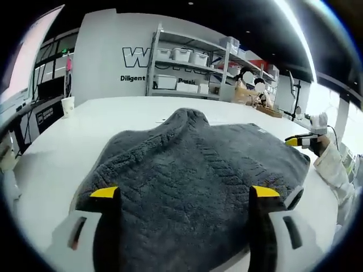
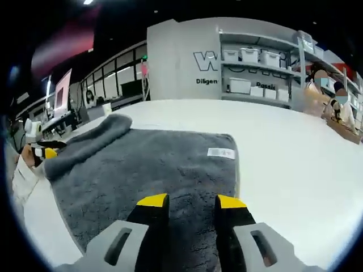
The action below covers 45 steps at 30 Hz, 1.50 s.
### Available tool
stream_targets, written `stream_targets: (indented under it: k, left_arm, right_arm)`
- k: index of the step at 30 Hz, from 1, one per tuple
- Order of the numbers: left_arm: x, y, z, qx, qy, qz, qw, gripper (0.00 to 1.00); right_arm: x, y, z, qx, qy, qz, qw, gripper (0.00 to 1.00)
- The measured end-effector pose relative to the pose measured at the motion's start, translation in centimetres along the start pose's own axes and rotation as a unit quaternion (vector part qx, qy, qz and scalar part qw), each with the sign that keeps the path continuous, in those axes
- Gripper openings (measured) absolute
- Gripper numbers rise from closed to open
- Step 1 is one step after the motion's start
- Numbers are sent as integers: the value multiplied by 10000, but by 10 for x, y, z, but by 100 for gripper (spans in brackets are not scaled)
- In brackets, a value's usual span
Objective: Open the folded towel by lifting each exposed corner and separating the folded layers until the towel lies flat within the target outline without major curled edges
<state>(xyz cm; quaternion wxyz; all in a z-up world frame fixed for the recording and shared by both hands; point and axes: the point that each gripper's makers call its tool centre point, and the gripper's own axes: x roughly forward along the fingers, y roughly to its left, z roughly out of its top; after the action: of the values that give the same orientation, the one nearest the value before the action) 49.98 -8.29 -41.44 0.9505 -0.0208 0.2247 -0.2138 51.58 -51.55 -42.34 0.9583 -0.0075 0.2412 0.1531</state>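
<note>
A dark grey towel (image 1: 193, 170) lies spread on the white table (image 1: 130, 110), with a raised hump at its far middle. My left gripper (image 1: 185, 192) stands wide open over the towel's near edge, cloth showing between the jaws. In the right gripper view the towel (image 2: 147, 164) has a white label (image 2: 221, 152) and a rolled-up edge on its left side. My right gripper (image 2: 192, 200) hovers over the near edge, jaws a narrow gap apart with cloth visible between them. Each gripper shows in the other's view: the right one (image 1: 299, 140) by the towel's right edge, the left one (image 2: 44, 153) by the rolled edge.
A paper cup (image 1: 67, 105) stands at the table's far left. Beyond the table are shelves (image 1: 187, 62) with white bins and a grey wall with lettering. People sit at the back right (image 2: 323, 85). Bare tabletop (image 2: 289, 153) stretches right of the towel.
</note>
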Motion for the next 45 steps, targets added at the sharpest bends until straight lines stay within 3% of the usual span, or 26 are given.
stream_targets:
  k: [9, 14, 20, 24, 45]
  left_arm:
    - [0, 0, -2, 7, 45, 9, 10000, 91]
    - [0, 0, -3, 13, 63, 12, 10000, 90]
    - [1, 1, -5, 28, 108, 13, 9999, 90]
    - [1, 2, -5, 25, 117, 24, 9999, 90]
    - [3, 5, -15, -10, 345, 55, 9994, 89]
  right_arm:
    - [5, -3, -15, -276, 363, -72, 9989, 21]
    - [4, -7, -17, -408, 381, -139, 9983, 8]
    - [4, -7, -17, -545, 395, -135, 9976, 0]
    - [4, -5, -17, -702, 424, -112, 9966, 0]
    - [-1, -9, -19, -527, 424, -139, 9976, 0]
